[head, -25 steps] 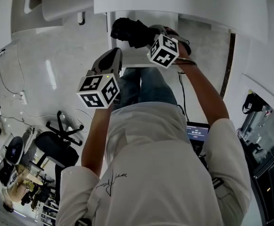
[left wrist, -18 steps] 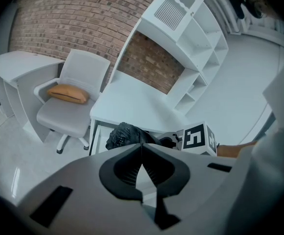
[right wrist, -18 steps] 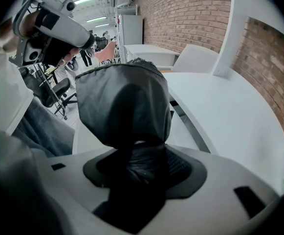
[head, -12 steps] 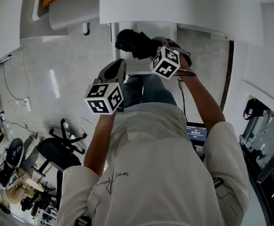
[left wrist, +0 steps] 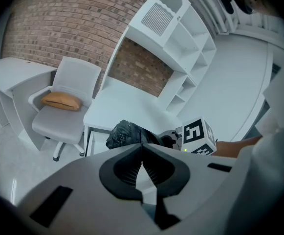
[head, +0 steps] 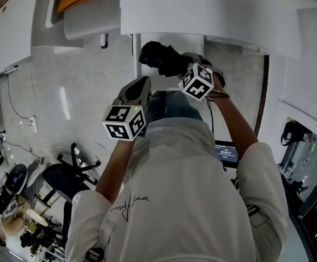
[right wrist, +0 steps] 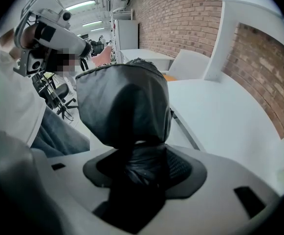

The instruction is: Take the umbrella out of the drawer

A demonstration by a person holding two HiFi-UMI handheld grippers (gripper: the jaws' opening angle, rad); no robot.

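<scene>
Just off the front edge of the white desk [left wrist: 132,106], your right gripper [right wrist: 142,170] is clamped on the folded black umbrella [right wrist: 124,99], holding it up in the air, while your left gripper [left wrist: 142,173] hangs near it, jaws closed on nothing.

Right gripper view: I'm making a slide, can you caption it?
Right gripper shut on a folded black umbrella, white desk and brick wall behind.

The white desk [head: 213,15] and the held umbrella [head: 161,59] crowded the space ahead; leftward, beside the chair [head: 90,23], the floor [head: 65,91] lay open.
</scene>
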